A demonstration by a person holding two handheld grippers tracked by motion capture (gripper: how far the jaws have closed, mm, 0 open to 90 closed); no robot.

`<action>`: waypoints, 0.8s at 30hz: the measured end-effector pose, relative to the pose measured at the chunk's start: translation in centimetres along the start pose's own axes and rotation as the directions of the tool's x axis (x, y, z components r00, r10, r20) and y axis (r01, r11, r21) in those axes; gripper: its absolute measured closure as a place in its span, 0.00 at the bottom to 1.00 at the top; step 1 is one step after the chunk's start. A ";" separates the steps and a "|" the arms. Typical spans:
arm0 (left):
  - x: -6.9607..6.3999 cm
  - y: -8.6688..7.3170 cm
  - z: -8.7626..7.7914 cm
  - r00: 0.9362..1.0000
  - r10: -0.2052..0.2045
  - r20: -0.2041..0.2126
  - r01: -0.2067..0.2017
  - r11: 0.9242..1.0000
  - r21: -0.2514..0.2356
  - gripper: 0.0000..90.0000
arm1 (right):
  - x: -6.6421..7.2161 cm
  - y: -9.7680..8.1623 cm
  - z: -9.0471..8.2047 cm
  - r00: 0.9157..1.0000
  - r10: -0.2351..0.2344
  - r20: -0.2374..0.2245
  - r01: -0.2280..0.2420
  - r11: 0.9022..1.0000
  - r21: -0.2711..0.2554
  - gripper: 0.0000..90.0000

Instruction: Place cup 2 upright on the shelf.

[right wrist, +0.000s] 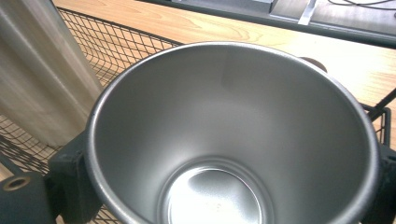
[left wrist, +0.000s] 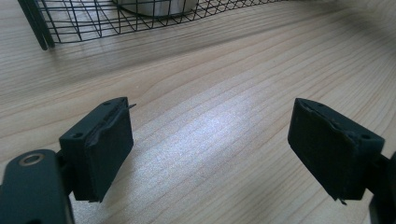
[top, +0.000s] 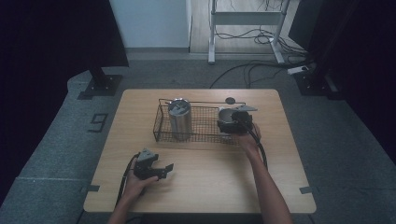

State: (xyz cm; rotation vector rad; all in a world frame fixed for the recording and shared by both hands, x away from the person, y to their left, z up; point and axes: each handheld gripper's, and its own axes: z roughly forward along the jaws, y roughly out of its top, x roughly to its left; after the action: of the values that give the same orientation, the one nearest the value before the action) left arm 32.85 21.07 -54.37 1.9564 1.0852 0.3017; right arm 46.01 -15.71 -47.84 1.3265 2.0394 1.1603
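Observation:
A black wire basket (top: 201,135) stands across the middle of the table. A tall lidded steel tumbler (top: 180,117) stands upright in its left part. At the basket's right end, my right gripper (top: 232,124) is shut on an open steel cup (top: 226,116). In the right gripper view the empty cup (right wrist: 224,140) sits between the jaws, with the tumbler (right wrist: 37,79) to its left. My left gripper (top: 166,171) rests near the front left of the table, open. Its fingers (left wrist: 100,149) have only bare wood between them.
A small dark round disc (top: 230,100) lies on the table behind the basket. The basket's front wall (left wrist: 93,23) is just ahead of the left gripper. Bare wooden tabletop (top: 210,177) stretches in front of the basket. Cables run over the floor beyond the table.

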 end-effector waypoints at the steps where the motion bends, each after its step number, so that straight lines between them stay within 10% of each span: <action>1: 0.0 0.0 0.0 1.000 0.000 0.000 0.000 1.000 0.000 0.16 | 0.0 0.0 0.0 1.000 0.002 -0.002 -0.002 1.000 -0.002 0.07; 24: -0.1 0.0 0.1 1.000 0.002 0.007 -0.002 1.000 0.007 0.16 | 0.6 -0.6 0.4 0.999 -0.010 0.033 0.009 0.999 0.033 0.07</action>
State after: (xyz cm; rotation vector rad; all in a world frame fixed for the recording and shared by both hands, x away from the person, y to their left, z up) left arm 32.85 20.97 -54.42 1.9636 1.0809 0.2929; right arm 45.67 -15.13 -48.52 1.3411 2.0473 1.0975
